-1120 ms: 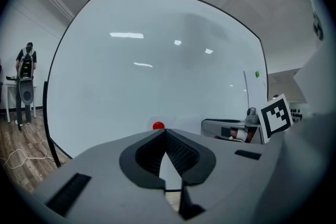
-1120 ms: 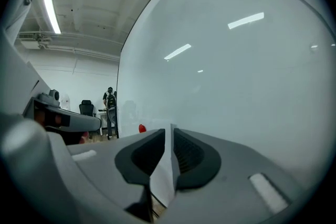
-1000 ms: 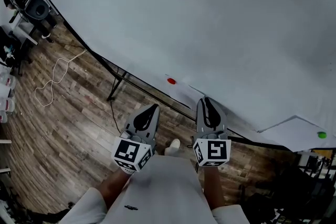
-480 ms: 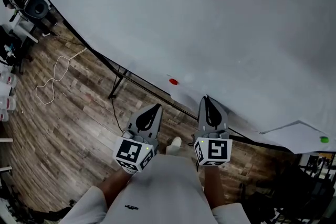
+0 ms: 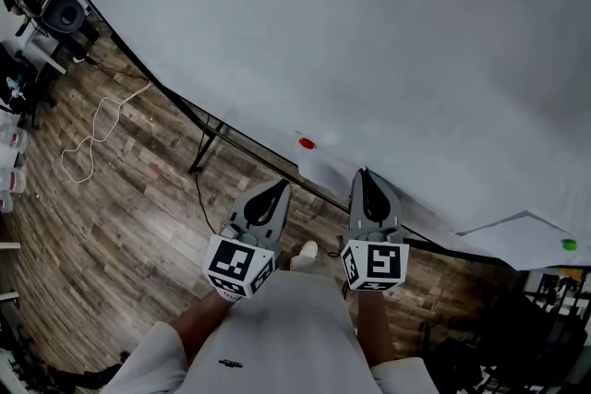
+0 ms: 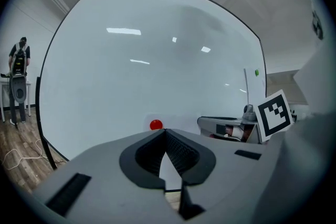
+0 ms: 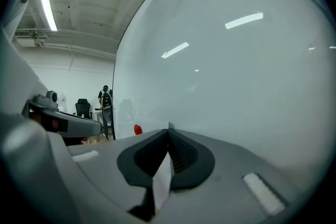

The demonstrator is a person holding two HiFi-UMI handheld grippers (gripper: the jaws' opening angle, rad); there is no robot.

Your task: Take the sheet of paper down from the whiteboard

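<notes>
A large whiteboard point(image 5: 369, 32) fills the head view. Near its lower edge a red magnet point(image 5: 307, 143) pins a white sheet of paper point(image 5: 323, 169). My right gripper point(image 5: 365, 173) is shut on the sheet's right part; in the right gripper view a strip of the paper point(image 7: 164, 178) shows between the closed jaws of the right gripper point(image 7: 169, 131). My left gripper point(image 5: 283, 185) is shut and holds nothing, just left of the sheet. In the left gripper view the left gripper point(image 6: 165, 132) points just below the red magnet point(image 6: 156, 125).
A second sheet point(image 5: 517, 233) hangs under a green magnet point(image 5: 568, 244) at the far right. The board's black stand leg point(image 5: 205, 148) and a white cable point(image 5: 97, 138) are on the wooden floor. Chairs and gear point(image 5: 55, 9) stand top left. A person point(image 6: 18, 68) stands far off.
My left gripper has edged slightly toward the board and the red magnet. The right gripper has kept still on the sheet.
</notes>
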